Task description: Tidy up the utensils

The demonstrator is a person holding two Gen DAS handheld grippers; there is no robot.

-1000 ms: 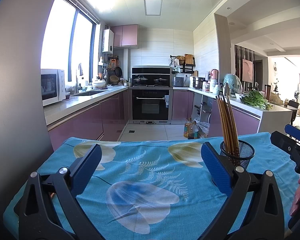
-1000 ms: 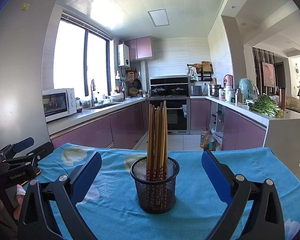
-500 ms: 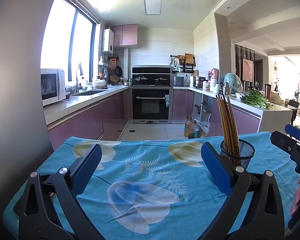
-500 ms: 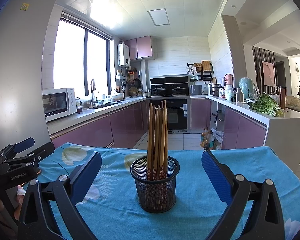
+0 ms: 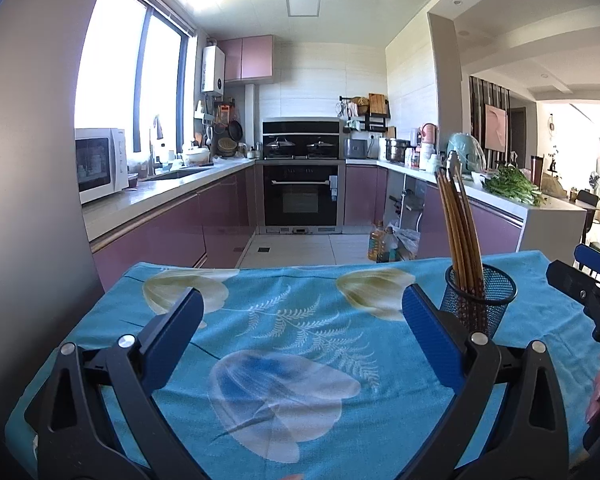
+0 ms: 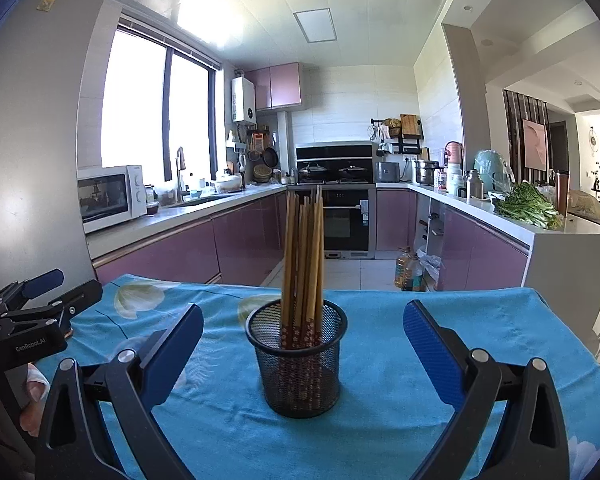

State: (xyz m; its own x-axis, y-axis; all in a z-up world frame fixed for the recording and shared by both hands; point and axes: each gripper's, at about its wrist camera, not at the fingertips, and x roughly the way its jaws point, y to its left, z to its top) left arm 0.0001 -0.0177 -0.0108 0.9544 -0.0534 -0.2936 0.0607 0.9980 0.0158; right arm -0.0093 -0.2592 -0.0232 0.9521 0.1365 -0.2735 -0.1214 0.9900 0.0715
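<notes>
A black mesh cup (image 6: 298, 360) stands on the blue flowered tablecloth (image 6: 480, 320), holding several wooden chopsticks (image 6: 304, 256) upright. My right gripper (image 6: 302, 340) is open, with the cup straight ahead between its blue pads, which do not touch it. In the left wrist view the same cup (image 5: 480, 300) with its chopsticks (image 5: 458, 224) is just behind the right pad. My left gripper (image 5: 300, 328) is open over bare cloth, nothing between its fingers. Each gripper shows at the edge of the other's view: the left gripper (image 6: 24, 320) and the right gripper (image 5: 588, 284).
The table's far edge drops to the kitchen floor, where oil bottles (image 6: 410, 272) stand. Purple cabinets run along both sides, with a microwave (image 6: 112, 196) on the left counter, an oven (image 6: 346, 216) at the back and greens (image 6: 528, 204) on the right counter.
</notes>
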